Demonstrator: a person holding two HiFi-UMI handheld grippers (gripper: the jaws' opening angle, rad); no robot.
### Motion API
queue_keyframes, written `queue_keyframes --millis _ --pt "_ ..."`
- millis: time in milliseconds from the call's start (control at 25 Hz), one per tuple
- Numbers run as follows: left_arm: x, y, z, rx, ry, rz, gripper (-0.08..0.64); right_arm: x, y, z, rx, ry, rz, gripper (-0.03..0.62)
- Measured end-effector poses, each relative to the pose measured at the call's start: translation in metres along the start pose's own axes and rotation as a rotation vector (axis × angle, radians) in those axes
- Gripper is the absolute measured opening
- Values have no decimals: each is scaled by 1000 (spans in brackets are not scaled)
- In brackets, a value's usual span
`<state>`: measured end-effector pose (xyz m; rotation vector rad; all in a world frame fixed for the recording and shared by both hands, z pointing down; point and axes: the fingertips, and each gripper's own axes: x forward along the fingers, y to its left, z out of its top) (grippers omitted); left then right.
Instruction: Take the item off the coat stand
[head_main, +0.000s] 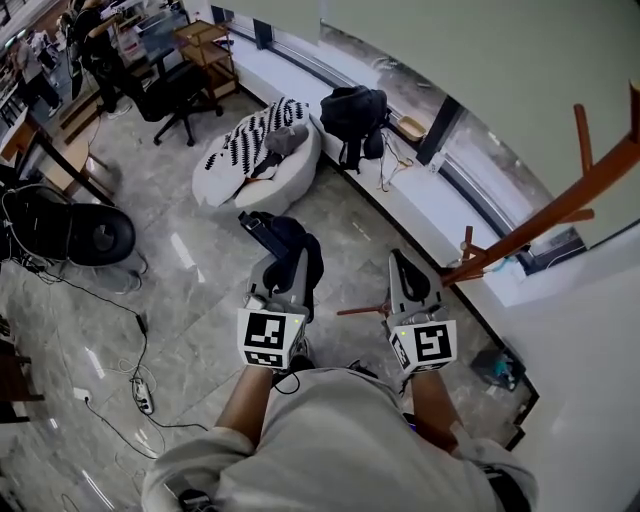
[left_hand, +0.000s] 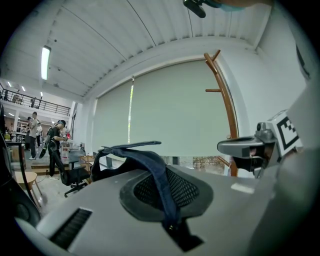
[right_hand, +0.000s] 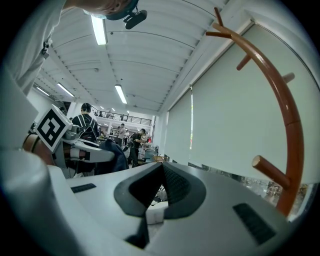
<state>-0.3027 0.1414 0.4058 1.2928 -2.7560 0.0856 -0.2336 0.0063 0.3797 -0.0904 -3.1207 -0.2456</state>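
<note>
A dark blue bag (head_main: 285, 238) hangs by its strap (left_hand: 150, 162) from my left gripper (head_main: 296, 262), whose jaws are shut on that strap in the left gripper view. The bag is clear of the brown wooden coat stand (head_main: 545, 222), which slants across the right of the head view with bare pegs. My right gripper (head_main: 402, 262) is held beside the left one, close to a low peg (head_main: 362, 311), with its jaws (right_hand: 162, 187) shut and nothing between them. In the right gripper view the stand's curved pole (right_hand: 287, 120) rises on the right, and the left gripper (right_hand: 87, 150) with the bag shows at the left.
A white beanbag (head_main: 290, 175) with a striped cloth lies on the floor ahead. A black backpack (head_main: 355, 110) sits on the window ledge. At left stand a black round seat (head_main: 75, 230) and an office chair (head_main: 180, 95); a power strip (head_main: 141, 396) with cables lies on the floor. People stand far left.
</note>
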Motion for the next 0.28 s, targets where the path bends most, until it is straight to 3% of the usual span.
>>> queue_keyframes --millis 280 --pt "2 3 -2 1 7 4 28 4 0 -3 8 0 4 5"
